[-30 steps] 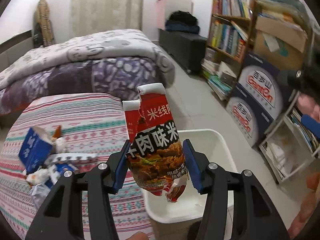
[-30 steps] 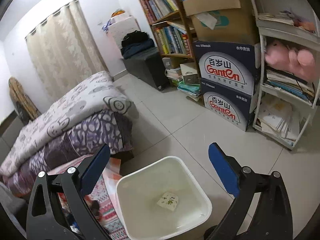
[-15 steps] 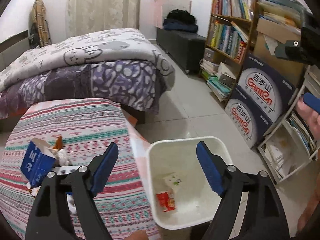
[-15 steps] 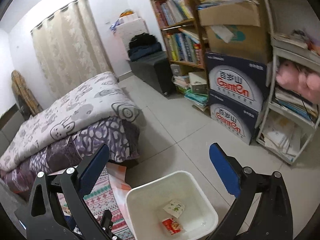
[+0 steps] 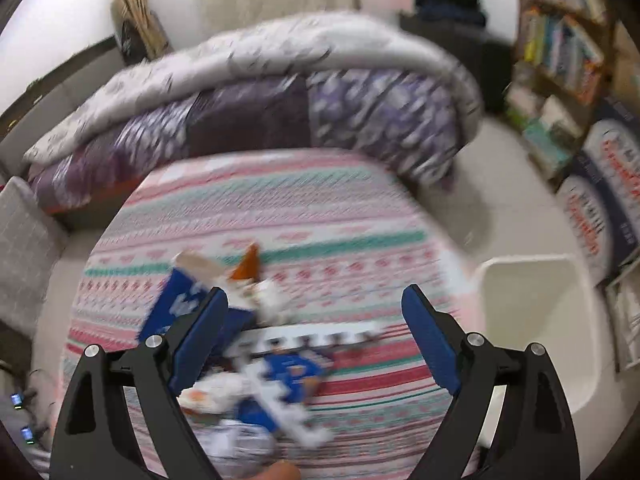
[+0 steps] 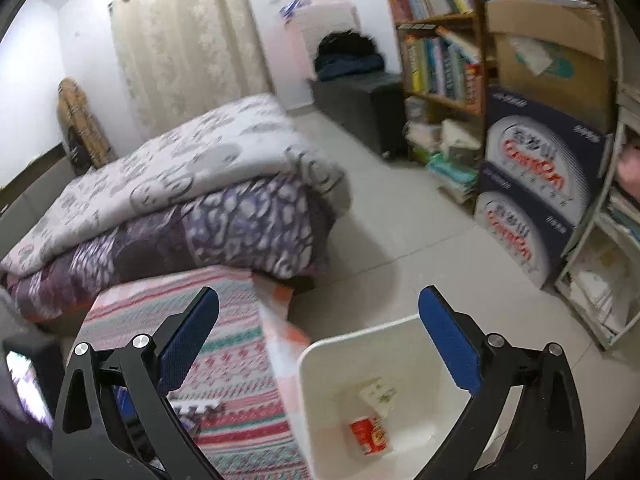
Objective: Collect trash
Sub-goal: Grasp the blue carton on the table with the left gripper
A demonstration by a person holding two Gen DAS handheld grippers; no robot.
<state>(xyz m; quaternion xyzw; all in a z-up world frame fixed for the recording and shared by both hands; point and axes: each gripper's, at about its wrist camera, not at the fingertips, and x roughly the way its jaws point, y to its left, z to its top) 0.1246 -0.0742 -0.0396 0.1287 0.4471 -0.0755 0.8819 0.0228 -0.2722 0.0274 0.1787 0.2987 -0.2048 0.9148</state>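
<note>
Looking along the left gripper (image 5: 314, 334), the left wrist view shows its two blue-padded black fingers spread wide and holding nothing, poised above a heap of litter on a round table draped in a striped cloth (image 5: 320, 216) of pink, teal and red woven bands. The whole view is smeared by blur. In the heap, a blue carton (image 5: 176, 304) with a torn-open white top lies tilted just behind the left finger. An orange scrap (image 5: 247, 264) pokes up beside it, next to crumpled white paper (image 5: 272, 298). A long white and blue strip with notched edges (image 5: 296, 364) lies nearest the camera, among other wrappers too blurred to name. The white plastic bin (image 5: 532, 276), squarish with rounded corners, stands on the floor just right of the table; from here its inside is not visible.

The right wrist view supplies that missing detail. The right gripper (image 6: 318, 338) is likewise spread open and empty, and it looks down into the bin (image 6: 320, 360), where a red wrapper (image 6: 368, 436) and a pale printed packet (image 6: 378, 390) lie on the bottom. Only an edge of the litter shows here, at the lower left behind the finger. This view also shows a bed (image 6: 180, 184) piled with grey and purple patterned quilts, a wooden bookshelf (image 6: 436, 52) packed with books, and stacked printed cardboard boxes (image 6: 536, 184) on the pale tiled floor.
</note>
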